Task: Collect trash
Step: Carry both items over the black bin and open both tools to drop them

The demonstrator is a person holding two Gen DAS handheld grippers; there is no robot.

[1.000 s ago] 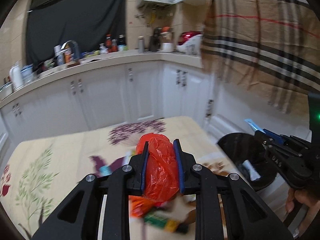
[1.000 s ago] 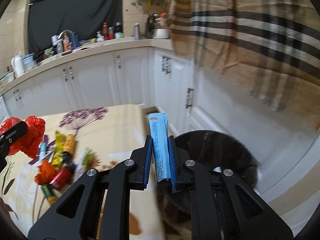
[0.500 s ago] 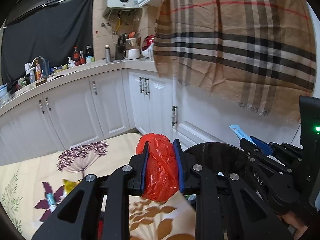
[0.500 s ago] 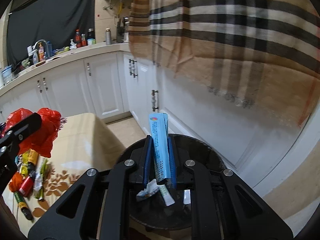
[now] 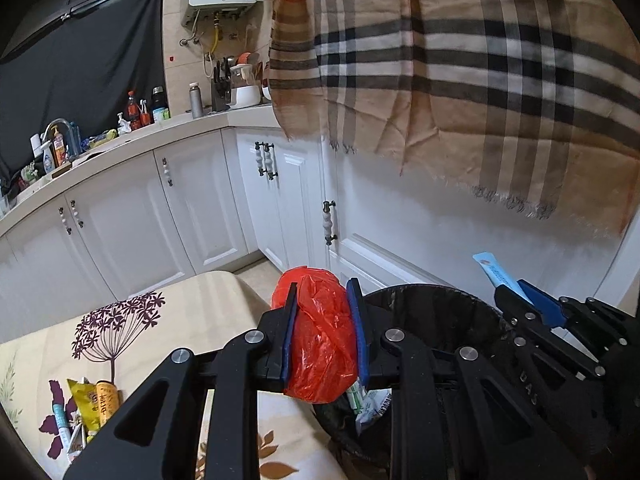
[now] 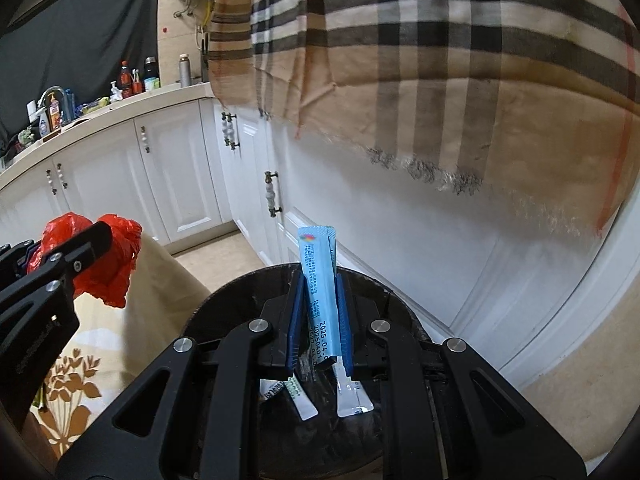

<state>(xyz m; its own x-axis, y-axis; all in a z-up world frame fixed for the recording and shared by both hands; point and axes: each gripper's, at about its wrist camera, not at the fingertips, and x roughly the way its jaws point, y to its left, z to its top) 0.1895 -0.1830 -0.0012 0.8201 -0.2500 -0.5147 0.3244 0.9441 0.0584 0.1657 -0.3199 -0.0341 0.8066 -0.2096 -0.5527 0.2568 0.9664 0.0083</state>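
My left gripper (image 5: 322,294) is shut on a crumpled red plastic bag (image 5: 320,344), held at the table's corner beside the rim of a black bin (image 5: 432,304). The right gripper (image 6: 319,280) is shut on a light blue sachet (image 6: 319,264) that sticks up between its blue pads, right over the bin (image 6: 240,300). Several white wrappers (image 6: 348,396) lie inside the bin. In the left wrist view the right gripper (image 5: 516,288) with the sachet (image 5: 494,270) hangs over the bin's far side. The red bag (image 6: 104,252) shows at the left of the right wrist view.
A table with a floral cloth (image 5: 168,316) carries more trash (image 5: 92,404) at its left. White cabinets (image 5: 192,200) and a cluttered counter (image 5: 120,136) run behind. A plaid cloth (image 5: 460,60) hangs over the wall on the right.
Both grippers have swung right from above the table toward the bin, each keeping its load. The right one now hangs over the bin's opening; the left has reached the table's corner.
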